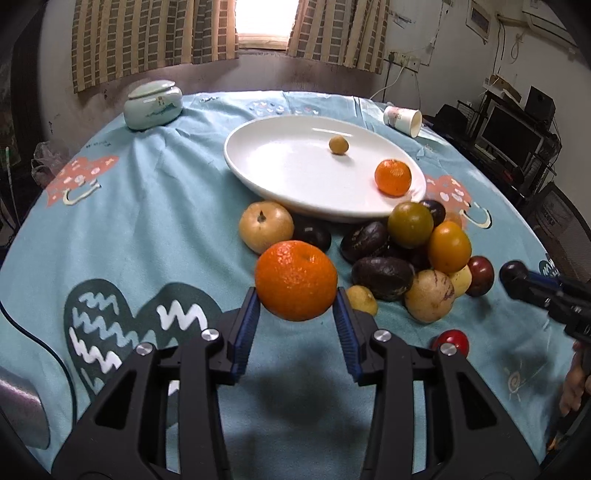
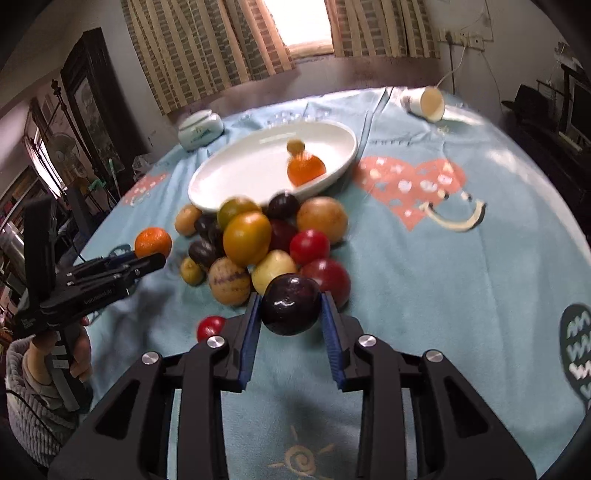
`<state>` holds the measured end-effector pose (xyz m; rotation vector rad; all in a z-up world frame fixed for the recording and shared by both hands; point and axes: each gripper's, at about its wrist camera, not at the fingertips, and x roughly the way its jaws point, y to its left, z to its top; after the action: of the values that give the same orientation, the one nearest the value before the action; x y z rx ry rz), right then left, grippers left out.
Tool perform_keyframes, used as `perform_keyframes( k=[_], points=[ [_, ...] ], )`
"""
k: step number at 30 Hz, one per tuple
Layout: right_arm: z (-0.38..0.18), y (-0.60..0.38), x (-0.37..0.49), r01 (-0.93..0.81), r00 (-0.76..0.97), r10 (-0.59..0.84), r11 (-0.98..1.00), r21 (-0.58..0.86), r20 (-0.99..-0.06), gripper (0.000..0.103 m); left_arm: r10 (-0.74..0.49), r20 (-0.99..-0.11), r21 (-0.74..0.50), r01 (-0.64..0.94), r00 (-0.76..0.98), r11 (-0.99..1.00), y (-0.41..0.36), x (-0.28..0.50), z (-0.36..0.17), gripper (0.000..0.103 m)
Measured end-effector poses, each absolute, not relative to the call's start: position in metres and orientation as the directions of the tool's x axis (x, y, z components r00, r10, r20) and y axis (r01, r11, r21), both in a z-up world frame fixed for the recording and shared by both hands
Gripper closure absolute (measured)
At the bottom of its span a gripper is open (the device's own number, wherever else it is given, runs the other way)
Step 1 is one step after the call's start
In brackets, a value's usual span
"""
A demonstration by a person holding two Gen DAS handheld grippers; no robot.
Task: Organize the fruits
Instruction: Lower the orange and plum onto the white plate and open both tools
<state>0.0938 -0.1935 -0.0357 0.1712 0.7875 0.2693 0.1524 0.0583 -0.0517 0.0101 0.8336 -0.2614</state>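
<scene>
While we hold fruit off the cloth:
Left gripper point(image 1: 297, 308): fingers closed on our mandarin point(image 1: 296, 280).
Right gripper point(image 2: 291, 314): fingers clamp our dark plum point(image 2: 291, 304).

Daylight is glaring through a far window point(image 1: 263, 20) between striped curtains point(image 1: 155, 37), while a monitor point(image 1: 511, 134) is sitting dark at right.

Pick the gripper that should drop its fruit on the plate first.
Left. Left gripper holds the orange facing the white plate. Right gripper, holding a dark plum, has the fruit pile between.
</scene>
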Motion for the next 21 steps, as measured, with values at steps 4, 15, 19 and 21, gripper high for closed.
perform_keyframes(
  k=[4,15,19,21],
  points=[
    [0.038,-0.204,0.105,-0.196,0.784,0.272,0.961,0.194,-0.558,0.070,-0.215,-0.700,-0.084,0.220,0.681,0.972,0.062,0.175,-0.013,0.062],
    [0.023,-0.193,0.260,-0.175,0.754,0.268,0.962,0.210,-0.600,0.070,-0.212,-0.728,-0.116,0.189,0.651,0.975,0.032,0.282,-0.023,0.061],
    [-0.021,-0.186,0.303,-0.163,0.686,0.278,0.959,0.231,-0.672,0.070,-0.185,-0.761,-0.079,0.194,0.622,0.978,0.021,0.303,-0.046,0.061],
    [-0.035,-0.182,0.316,-0.170,0.654,0.282,0.959,0.228,-0.702,0.070,-0.185,-0.770,-0.081,0.194,0.610,0.978,0.020,0.310,-0.053,0.061]
  ],
)
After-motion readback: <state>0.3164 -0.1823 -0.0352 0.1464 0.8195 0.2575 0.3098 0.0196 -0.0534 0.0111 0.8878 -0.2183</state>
